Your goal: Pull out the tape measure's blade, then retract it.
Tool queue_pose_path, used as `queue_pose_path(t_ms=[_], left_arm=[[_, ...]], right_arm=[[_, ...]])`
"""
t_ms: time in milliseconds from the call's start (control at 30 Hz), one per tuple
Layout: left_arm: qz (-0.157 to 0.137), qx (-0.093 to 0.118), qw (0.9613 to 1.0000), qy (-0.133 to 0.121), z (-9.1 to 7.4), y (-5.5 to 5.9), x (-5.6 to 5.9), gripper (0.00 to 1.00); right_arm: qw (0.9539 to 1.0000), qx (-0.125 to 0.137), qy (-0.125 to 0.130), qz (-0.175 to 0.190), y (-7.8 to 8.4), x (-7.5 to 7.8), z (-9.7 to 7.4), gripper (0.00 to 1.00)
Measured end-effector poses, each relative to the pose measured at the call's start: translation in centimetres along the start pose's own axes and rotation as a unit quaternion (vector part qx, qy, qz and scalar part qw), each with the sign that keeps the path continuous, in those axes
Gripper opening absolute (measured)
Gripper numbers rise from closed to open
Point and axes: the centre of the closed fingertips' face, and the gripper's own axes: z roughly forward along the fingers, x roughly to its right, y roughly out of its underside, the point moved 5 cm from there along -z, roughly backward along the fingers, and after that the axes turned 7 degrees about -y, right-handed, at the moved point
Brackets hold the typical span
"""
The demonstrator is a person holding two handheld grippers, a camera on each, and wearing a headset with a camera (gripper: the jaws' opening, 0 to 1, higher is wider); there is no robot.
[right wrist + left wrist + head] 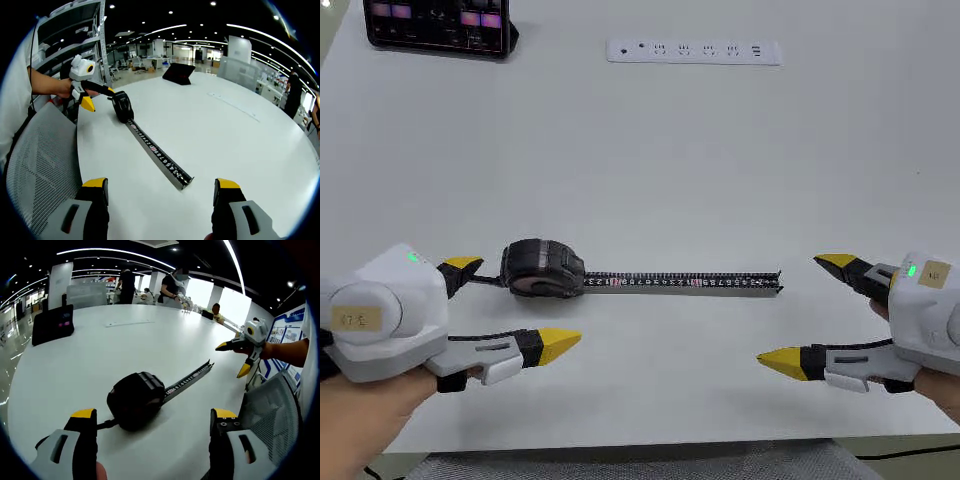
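Tape measure case is seen lying on the white table, near the front edge and left of centre. Blade is pulled out and laid flat on the table, running from the case toward the right, numbers up. Left gripper is held at the case with jaws spread wide, released. Case sits just ahead, between the two yellow tips; far tip is just beside the case's left end, and no grip is seen. A short dark strap is seen at the case's left end, next to that tip. Right gripper is held past the blade's free end, jaws likewise spread, nothing clamped. Blade end points into the gap between its jaws but is kept apart from both tips. Power strip is laid at the far side of the table, and a dark tablet is propped at the far left. Grey mesh chair is seen below the near table edge.
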Motion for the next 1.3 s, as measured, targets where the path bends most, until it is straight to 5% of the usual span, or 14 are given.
queue_pose_path(t_ms=[700,1300], left_arm=[[-0.033,0.003,0.9994,-0.007,1.7,-0.3,0.9,0.90],[-0.098,0.028,0.9915,-0.081,2.8,-0.6,0.4,0.79]], right_arm=[[1.0000,-0.001,-0.004,-0.002,-0.4,0.9,0.3,0.82],[0.9974,-0.044,-0.037,-0.043,-0.4,3.0,0.8,0.69]])
